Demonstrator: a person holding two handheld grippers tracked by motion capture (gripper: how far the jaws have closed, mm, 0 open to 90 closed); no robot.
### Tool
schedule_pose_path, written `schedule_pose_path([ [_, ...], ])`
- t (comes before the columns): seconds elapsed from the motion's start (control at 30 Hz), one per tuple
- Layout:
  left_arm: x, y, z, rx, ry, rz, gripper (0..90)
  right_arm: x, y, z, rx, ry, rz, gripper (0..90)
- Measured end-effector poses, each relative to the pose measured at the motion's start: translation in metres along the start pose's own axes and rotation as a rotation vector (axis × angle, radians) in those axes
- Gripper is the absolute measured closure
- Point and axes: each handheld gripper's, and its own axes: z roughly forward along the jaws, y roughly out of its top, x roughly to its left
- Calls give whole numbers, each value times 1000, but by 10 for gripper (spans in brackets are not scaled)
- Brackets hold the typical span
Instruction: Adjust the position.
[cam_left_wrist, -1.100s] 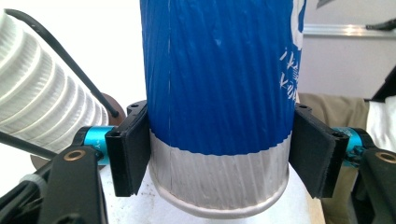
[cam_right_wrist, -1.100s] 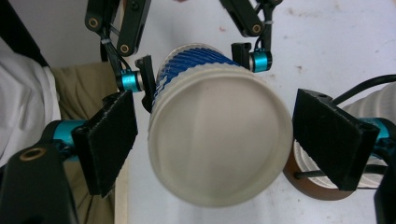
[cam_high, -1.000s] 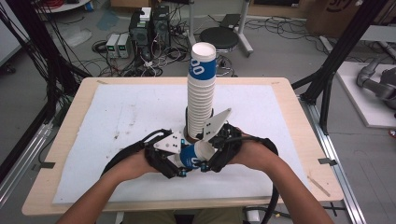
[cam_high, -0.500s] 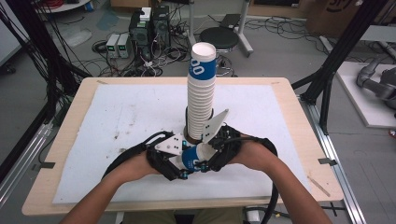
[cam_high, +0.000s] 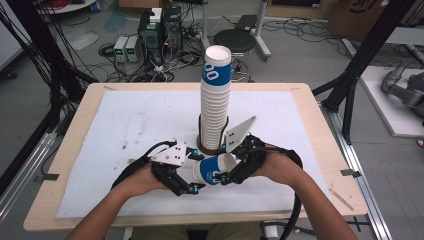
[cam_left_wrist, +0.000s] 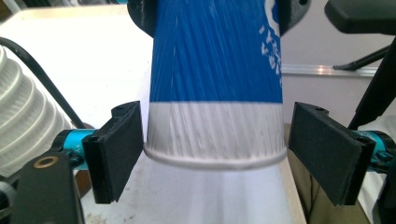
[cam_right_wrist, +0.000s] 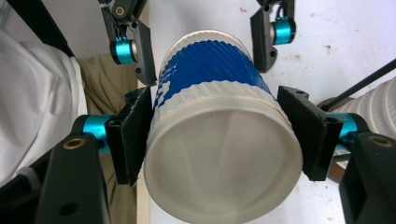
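A single blue and white paper cup (cam_high: 212, 170) lies on its side between my two grippers, just in front of a tall stack of the same cups (cam_high: 216, 100) at the table's middle. My right gripper (cam_right_wrist: 219, 135) is shut on the cup (cam_right_wrist: 219, 140) near its open rim, both pads pressed against it. My left gripper (cam_left_wrist: 215, 149) straddles the cup's (cam_left_wrist: 215, 93) narrow base end, its pads a little apart from the wall, so it is open. In the high view the left gripper (cam_high: 192, 180) and right gripper (cam_high: 227, 167) face each other.
The stack (cam_left_wrist: 23, 116) stands on a brown round base (cam_high: 205, 149) on a white mat (cam_high: 125, 130) covering the wooden table. Black cables loop from both grippers. Electronics, a stool and black frame posts stand on the floor beyond the table.
The two grippers have drawn slightly apart, and more of the lying cup shows between them. The stack has not moved.
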Motion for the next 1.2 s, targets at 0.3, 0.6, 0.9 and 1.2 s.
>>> schedule_pose_path([
  [0.3,1,-14,-6,-96,27,-65,183,1,-16,-5,-57,-12,26,303],
  [0.6,3,-27,-13,-216,55,-142,176,-1,-35,-6,-145,-35,65,303],
  [0.9,1,-31,-16,-285,59,-161,171,-1,-51,-2,-243,-51,91,303],
  [1.2,1,-33,-11,-331,53,-174,171,1,-64,6,-331,-41,111,303],
])
